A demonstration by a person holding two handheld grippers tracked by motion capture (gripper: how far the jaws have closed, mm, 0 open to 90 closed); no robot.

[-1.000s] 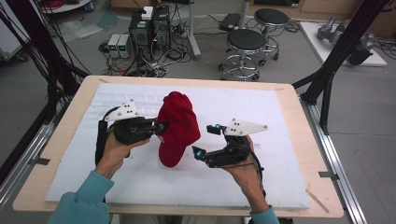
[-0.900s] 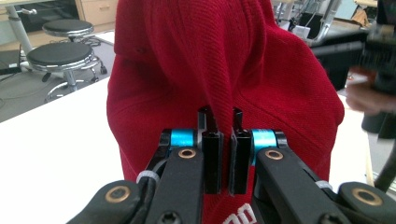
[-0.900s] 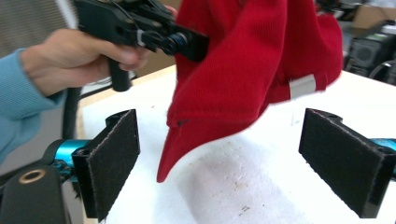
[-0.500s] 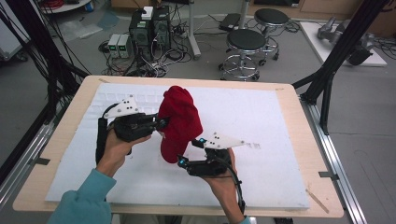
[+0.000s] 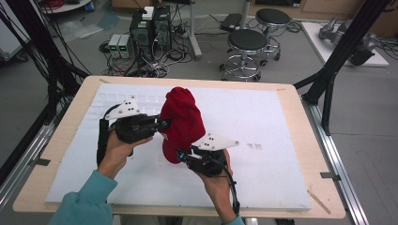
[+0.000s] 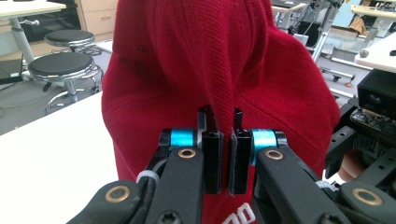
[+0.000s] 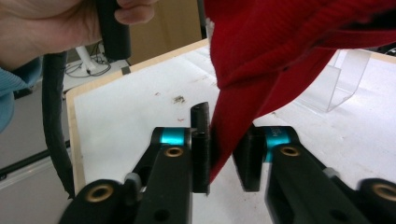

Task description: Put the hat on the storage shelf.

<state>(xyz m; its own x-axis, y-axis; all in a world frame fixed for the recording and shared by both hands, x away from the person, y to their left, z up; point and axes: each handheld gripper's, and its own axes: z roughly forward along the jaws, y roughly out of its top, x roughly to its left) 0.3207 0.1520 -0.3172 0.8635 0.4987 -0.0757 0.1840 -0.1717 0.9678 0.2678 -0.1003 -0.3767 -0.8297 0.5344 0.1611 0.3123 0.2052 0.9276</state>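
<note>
Lab: electronics boxes (image 5: 150, 26), tangled cables (image 5: 145, 65), stools (image 5: 246, 42), black rig frame (image 5: 335, 61).

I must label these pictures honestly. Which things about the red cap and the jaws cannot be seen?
- High view: the red cap hides both grippers' jaw tips.
- Left gripper view: white lettering on the cap, cut off behind the left gripper.
- Right gripper view: the cap's top, cut by the upper edge; right gripper.

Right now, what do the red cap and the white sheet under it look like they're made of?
Cap: woven cotton-like twill, matte; fine diagonal ribs show and it folds softly. Sheet: probably foam or padded board, matte white, faintly speckled; hard to tell for sure.
</note>
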